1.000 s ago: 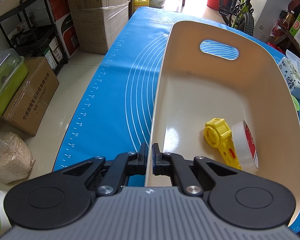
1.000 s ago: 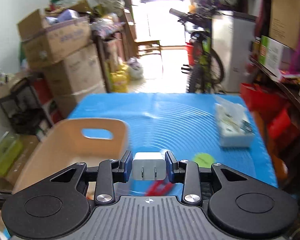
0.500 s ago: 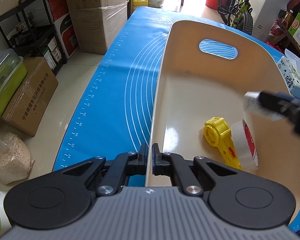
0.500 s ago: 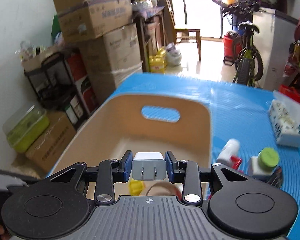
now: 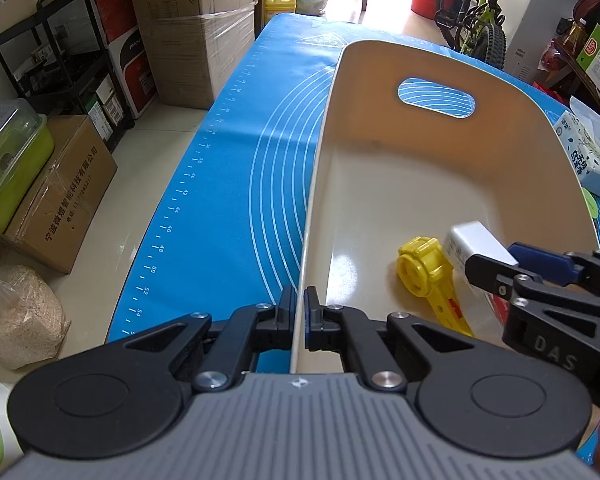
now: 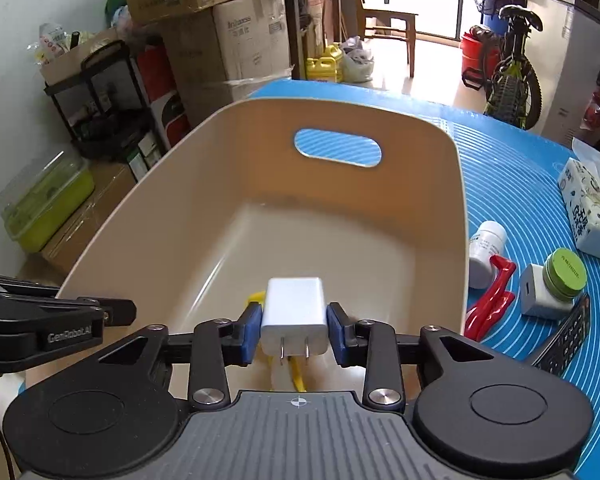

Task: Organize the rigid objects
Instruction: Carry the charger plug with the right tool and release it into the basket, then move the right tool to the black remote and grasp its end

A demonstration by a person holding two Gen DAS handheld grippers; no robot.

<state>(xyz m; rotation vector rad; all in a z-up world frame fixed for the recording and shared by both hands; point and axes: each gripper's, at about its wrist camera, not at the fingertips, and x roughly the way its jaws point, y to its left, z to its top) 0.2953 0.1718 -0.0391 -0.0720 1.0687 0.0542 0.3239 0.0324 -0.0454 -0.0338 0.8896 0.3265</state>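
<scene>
Since half a second ago: right gripper further forward over the near end of the beige basket, now lower inside the rim; in the left wrist view, reaching in from the right edge and hiding most of the tape roll seen earlier. Left gripper unchanged, pinched shut on the basket's near left wall, one finger either side of the rim. White charger clamped between the right gripper's blue pads, jaws closed to the charger's width. Charger long axis along the fingers, two prongs pointing back at the camera, blunt end toward the basket's far handle cutout. Held above the basket floor, not touching it as far as visible, directly over the yellow plastic tool, which lies on the floor near the right wall with its ring end toward the far end. Blue mat under the basket. On the mat beyond the basket's right wall: white bottle, red clip just beside it, second white adapter touching a green-lidded jar, tissue pack toward the far right edge.
</scene>
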